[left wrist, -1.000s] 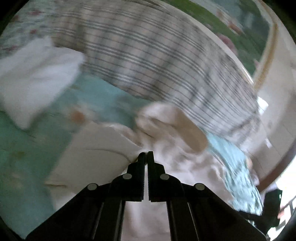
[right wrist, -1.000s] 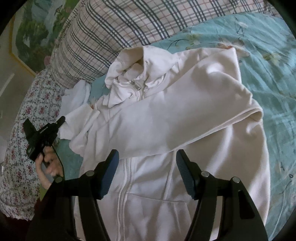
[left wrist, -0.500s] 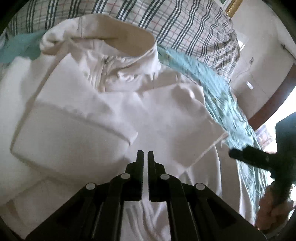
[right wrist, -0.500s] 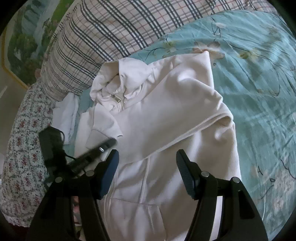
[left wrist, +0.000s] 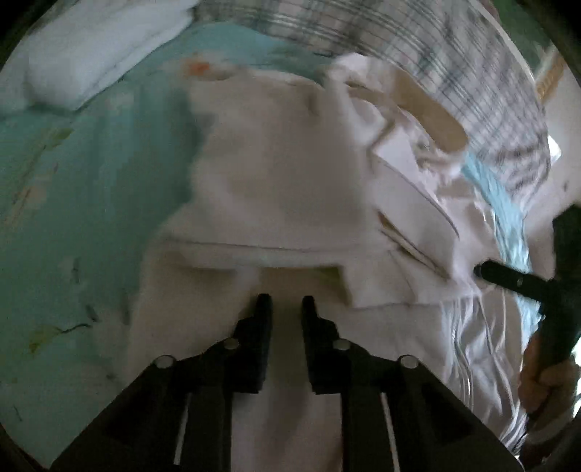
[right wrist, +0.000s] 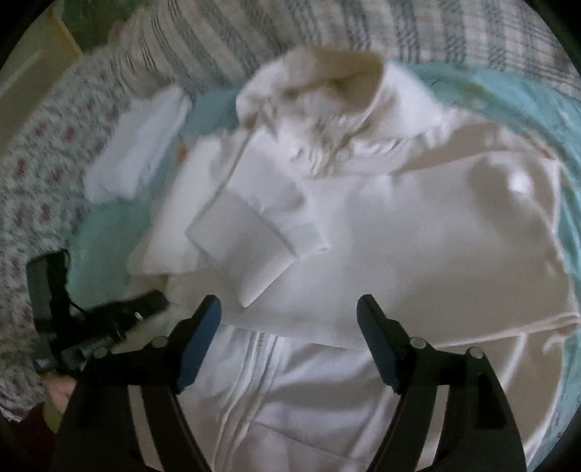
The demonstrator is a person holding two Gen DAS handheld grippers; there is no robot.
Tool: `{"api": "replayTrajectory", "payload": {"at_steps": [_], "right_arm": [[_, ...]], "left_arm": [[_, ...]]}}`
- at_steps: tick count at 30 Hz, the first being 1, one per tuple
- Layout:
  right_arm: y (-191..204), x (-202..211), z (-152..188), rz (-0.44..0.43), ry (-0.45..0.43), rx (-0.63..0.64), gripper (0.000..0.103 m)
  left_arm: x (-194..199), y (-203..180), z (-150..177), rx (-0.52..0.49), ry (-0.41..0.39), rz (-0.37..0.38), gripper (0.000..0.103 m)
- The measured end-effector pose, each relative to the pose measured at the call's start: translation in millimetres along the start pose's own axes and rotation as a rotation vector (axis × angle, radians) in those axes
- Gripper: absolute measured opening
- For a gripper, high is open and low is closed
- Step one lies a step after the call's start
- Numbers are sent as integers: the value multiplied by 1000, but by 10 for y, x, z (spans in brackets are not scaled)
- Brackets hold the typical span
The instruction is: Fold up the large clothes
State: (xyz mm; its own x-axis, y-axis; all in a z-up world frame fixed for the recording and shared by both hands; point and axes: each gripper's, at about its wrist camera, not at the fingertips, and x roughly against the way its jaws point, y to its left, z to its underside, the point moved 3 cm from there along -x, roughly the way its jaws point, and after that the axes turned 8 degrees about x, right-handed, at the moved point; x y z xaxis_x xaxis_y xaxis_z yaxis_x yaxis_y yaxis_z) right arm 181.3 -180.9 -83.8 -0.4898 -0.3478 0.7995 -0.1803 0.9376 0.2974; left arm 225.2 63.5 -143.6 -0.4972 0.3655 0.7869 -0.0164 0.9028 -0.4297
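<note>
**Bed, sleeves crossed**

Teal bed sheet [right wrist: 105, 232] carries white hoodie [right wrist: 435, 232], sleeves folded across chest. Left hand-held gripper [left wrist: 284, 301] just parting, empty; right hand-held gripper [right wrist: 288, 303] wide, widening, empty. Risk: a careless hem grab drags the sleeves loose.

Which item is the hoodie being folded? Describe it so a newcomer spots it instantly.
Start at the teal floral bedsheet below the plaid pillow. The cream zip-front hoodie lies spread across it, hood toward the pillow, both sleeves folded over its chest. The smaller white folded cloth to its left has no hood or zipper.
</note>
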Motion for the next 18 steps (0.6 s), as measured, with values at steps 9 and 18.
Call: {"api": "replayTrajectory", "payload": {"at_steps": [9, 18], "right_arm": [[-162, -391, -65, -283, -30, -298, 7], [-1029, 837, 368, -188, -397, -615, 7]], "left_arm": [[64, 188, -157, 60, -77, -76, 11], [-1, 246, -183, 87, -69, -88, 8]]}}
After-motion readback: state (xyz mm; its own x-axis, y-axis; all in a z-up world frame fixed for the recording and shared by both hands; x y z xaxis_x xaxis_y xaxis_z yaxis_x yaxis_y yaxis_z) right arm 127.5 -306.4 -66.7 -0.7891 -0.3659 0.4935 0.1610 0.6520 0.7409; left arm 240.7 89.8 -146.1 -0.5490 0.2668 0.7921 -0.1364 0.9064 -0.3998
